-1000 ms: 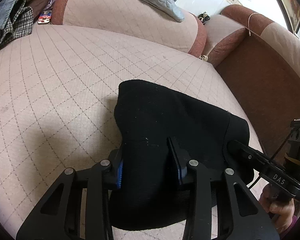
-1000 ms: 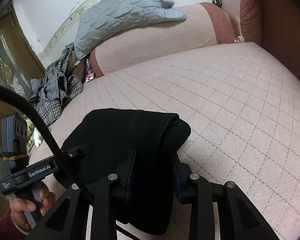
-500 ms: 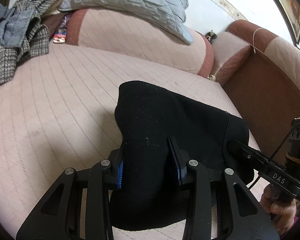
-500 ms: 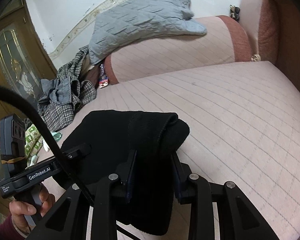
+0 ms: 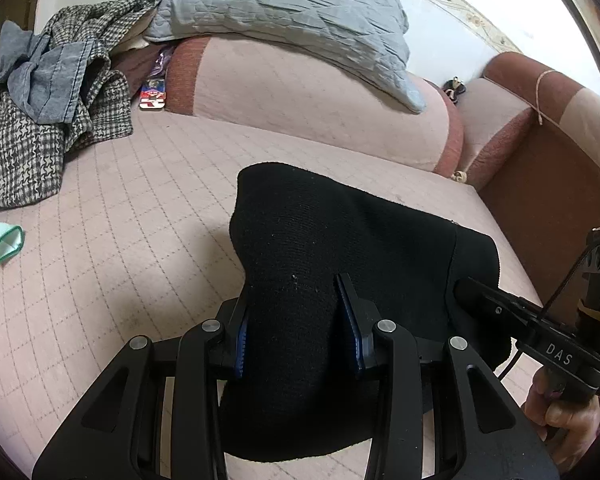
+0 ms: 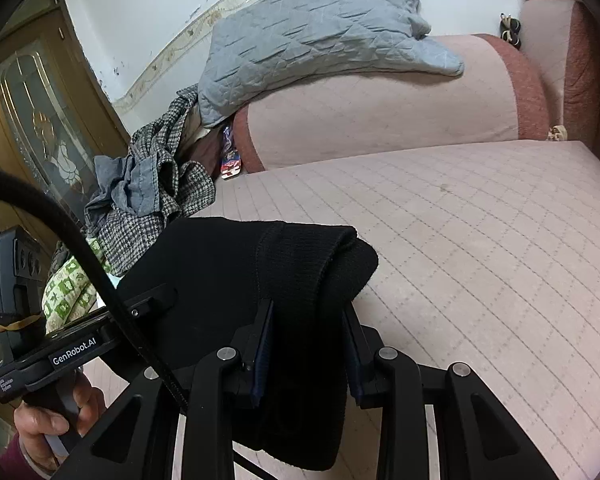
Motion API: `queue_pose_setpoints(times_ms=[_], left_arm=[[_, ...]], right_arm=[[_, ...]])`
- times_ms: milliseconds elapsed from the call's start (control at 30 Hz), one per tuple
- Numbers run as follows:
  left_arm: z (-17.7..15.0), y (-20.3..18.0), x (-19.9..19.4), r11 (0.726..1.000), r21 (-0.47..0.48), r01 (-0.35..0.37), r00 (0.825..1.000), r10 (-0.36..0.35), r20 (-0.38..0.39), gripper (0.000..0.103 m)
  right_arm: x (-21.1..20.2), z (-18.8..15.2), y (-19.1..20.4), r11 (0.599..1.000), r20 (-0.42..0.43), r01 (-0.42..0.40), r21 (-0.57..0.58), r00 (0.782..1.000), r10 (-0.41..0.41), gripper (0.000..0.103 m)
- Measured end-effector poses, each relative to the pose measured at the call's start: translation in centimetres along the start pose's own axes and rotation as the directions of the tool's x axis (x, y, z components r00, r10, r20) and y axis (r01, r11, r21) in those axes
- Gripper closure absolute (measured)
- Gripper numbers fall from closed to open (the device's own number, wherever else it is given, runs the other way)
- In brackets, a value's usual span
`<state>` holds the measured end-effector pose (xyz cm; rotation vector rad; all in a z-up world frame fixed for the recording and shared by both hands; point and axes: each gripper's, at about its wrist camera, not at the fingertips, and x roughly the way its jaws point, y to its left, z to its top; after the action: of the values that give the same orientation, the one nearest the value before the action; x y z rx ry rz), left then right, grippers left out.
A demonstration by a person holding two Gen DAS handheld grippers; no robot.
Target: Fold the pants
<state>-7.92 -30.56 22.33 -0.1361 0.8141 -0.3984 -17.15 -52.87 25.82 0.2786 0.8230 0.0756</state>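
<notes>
The black pants [image 5: 320, 240] are folded into a thick bundle and held off the pink quilted sofa seat [image 5: 120, 240]. My left gripper [image 5: 296, 320] is shut on one end of the bundle, its blue pads pressing the fabric from both sides. In the right wrist view the pants [image 6: 228, 272] show a ribbed waistband at the top, and my right gripper [image 6: 306, 344] is shut on that end. Each view shows the other gripper gripping the bundle's far side, with a hand [image 5: 560, 408] on its handle.
A grey quilted blanket [image 5: 300, 12] lies over the pink backrest bolster [image 5: 300, 96]. A heap of checked and denim clothes [image 5: 48, 92] sits at the seat's left end, with a small green-edged cloth [image 5: 2, 240] beside it. A brown armrest [image 5: 540, 184] closes the right side.
Both grippers have lifted and carried the bundle across the seat and tilted up a little; the clothes heap and blanket have come further into view. Both grips are unchanged.
</notes>
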Motion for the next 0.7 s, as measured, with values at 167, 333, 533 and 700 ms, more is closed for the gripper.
queue_pose_setpoints(times_ms=[167, 333, 533, 700], left_arm=[[0.4, 0.9, 1.2, 1.000, -0.023, -0.017, 1.000, 0.017, -0.010, 0.067], [0.7, 1.4, 2.3, 0.999, -0.026, -0.029, 0.999, 0.028, -0.023, 0.067], [0.7, 1.7, 3.9, 0.999, -0.018, -0.036, 0.998, 0.035, -0.047, 0.067], [0.6, 2.0, 5.1, 0.999, -0.021, -0.040, 0.997, 0.038, -0.072, 0.067]], right_arm=[[1.8, 0.6, 0.3, 1.000, -0.012, 0.005, -0.002, 1.000, -0.005, 0.073], [3.3, 0.7, 0.1, 1.000, -0.024, 0.004, 0.010, 1.000, -0.004, 0.073], [4.5, 0.5, -0.6, 0.999, -0.037, 0.013, 0.029, 0.999, -0.012, 0.073], [5.7, 0.4, -1.3, 0.999, -0.054, 0.020, 0.045, 0.998, -0.017, 0.073]])
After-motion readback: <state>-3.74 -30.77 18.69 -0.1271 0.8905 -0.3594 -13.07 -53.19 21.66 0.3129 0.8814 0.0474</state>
